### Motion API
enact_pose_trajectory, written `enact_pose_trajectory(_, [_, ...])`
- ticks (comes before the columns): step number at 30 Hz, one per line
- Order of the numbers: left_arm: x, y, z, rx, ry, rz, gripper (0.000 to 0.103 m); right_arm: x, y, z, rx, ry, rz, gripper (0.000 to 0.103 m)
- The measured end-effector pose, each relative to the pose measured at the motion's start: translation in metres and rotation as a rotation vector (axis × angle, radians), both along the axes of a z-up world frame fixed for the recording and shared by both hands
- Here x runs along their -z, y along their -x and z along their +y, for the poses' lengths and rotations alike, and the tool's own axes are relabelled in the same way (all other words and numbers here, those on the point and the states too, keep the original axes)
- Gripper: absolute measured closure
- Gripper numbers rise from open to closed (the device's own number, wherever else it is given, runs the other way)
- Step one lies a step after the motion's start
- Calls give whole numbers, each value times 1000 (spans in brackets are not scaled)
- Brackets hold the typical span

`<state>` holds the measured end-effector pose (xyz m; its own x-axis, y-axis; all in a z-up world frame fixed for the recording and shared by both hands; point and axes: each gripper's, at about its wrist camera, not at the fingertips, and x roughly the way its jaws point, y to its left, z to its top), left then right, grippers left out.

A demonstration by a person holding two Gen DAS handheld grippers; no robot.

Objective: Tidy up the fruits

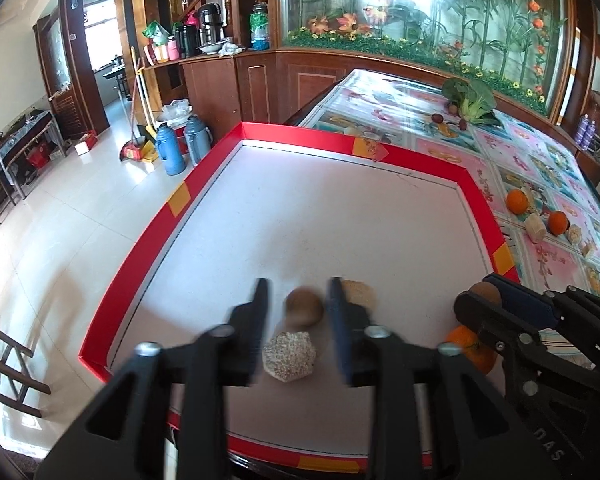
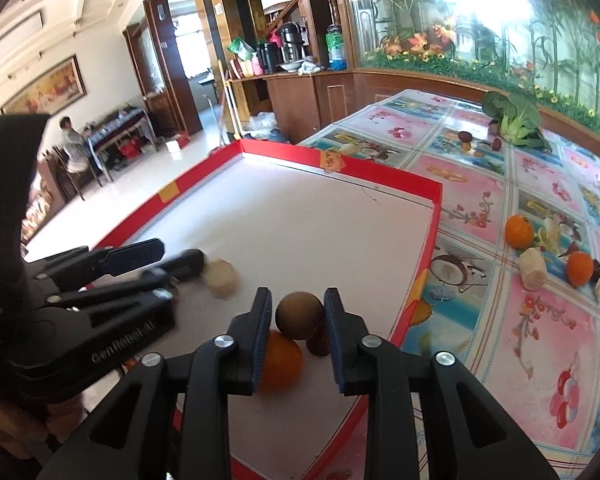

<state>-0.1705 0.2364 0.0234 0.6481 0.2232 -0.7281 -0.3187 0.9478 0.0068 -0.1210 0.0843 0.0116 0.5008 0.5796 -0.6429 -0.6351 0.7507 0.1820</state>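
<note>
Inside the red-rimmed tray, near its front edge, a brown round fruit lies between the partly open jaws of the left gripper, apparently untouched by the pads. A second brown fruit sits between the jaws of the right gripper, which stand narrowly apart; a firm hold cannot be confirmed. Both fruits are judged light, hard and prone to rolling, best taken across the widest part. The tray also contains an orange and pale puffed cakes. More oranges remain on the worktop.
</note>
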Motion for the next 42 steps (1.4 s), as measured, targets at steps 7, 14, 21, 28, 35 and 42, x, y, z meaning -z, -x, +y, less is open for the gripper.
enact_pose_trajectory(7, [1, 0, -3, -8, -1, 13, 40, -3, -1, -18, 33, -37, -20, 65])
enact_pose_trajectory(14, [-2, 0, -17, 23, -17, 18, 40, -4, -8, -29, 105, 7, -21, 65])
enact_pose_trajectory(21, [-7, -2, -31, 42, -43, 18, 30, -14, -8, -44, 147, 44, -66, 52])
enact_pose_trajectory(28, [-4, -7, -51, 78, -58, 46, 22, -16, -17, -93, 217, 28, -74, 50])
enact_pose_trajectory(35, [-12, -12, -76, 122, -94, 37, 15, -7, -32, -168, 380, 10, -31, 49])
enact_pose_trajectory(42, [-16, -19, -98, 173, -113, 42, 14, 0, -39, -233, 514, -47, 36, 48])
